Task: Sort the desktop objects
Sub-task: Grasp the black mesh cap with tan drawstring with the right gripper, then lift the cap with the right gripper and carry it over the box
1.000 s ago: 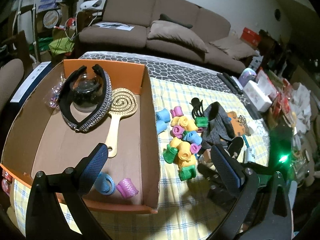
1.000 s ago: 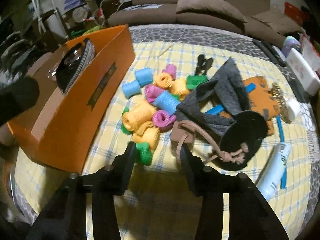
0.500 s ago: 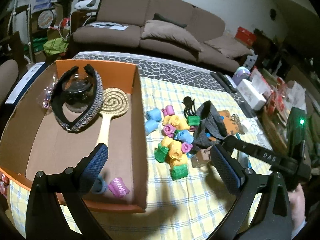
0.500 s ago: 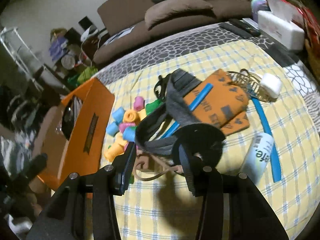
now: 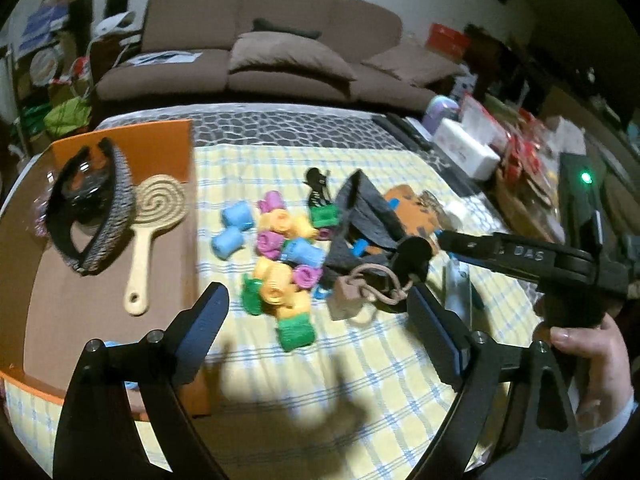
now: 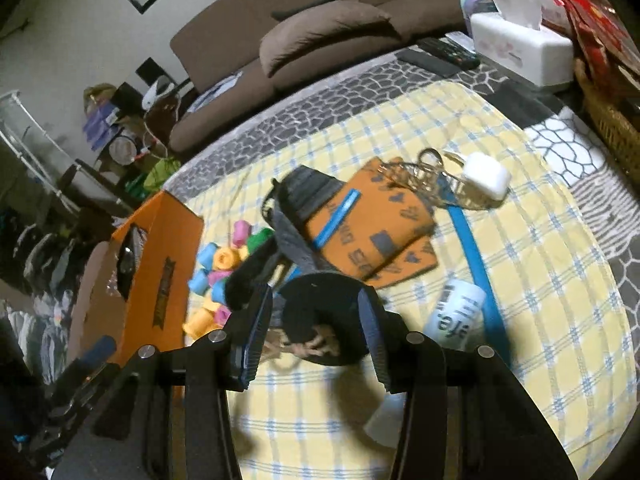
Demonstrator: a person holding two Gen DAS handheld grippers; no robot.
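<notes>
Target item: the black round disc [image 6: 320, 312] with a tan cord [image 5: 376, 284] knotted to it, lying on the yellow checked cloth [image 6: 540, 280] of the tabletop, just right of the heap of coloured hair rollers [image 5: 280, 256]. A grey fabric strap [image 5: 360, 216] drapes against it, and an orange patterned pouch [image 6: 372, 232] lies just behind.

Your right hand-held gripper [image 6: 316, 332] has its jaws on either side of the disc, partly open. The right wrist view is blurred, so you cannot tell whether the pads touch the disc or merely bracket it. Your left hand-held gripper [image 5: 316, 340] is wide open and holds nothing, above bare cloth between the rollers and the orange cardboard box [image 5: 168, 148].

The box already contains a black headband [image 5: 88, 208], a round spiral-faced brush [image 5: 152, 220], and a blue roller at its near edge.

Risks, as judged:
- The cord also ties to a small brown block [image 5: 346, 298]. Lift the disc and the block probably trails, snagging the strap or dragging rollers.
- A disc gripped across its rim is likely to pivot or slip if the jaws close off-centre.
- The white tube [image 6: 456, 316] lies just beside the right jaw; a sideways sweep may knock it.
</notes>
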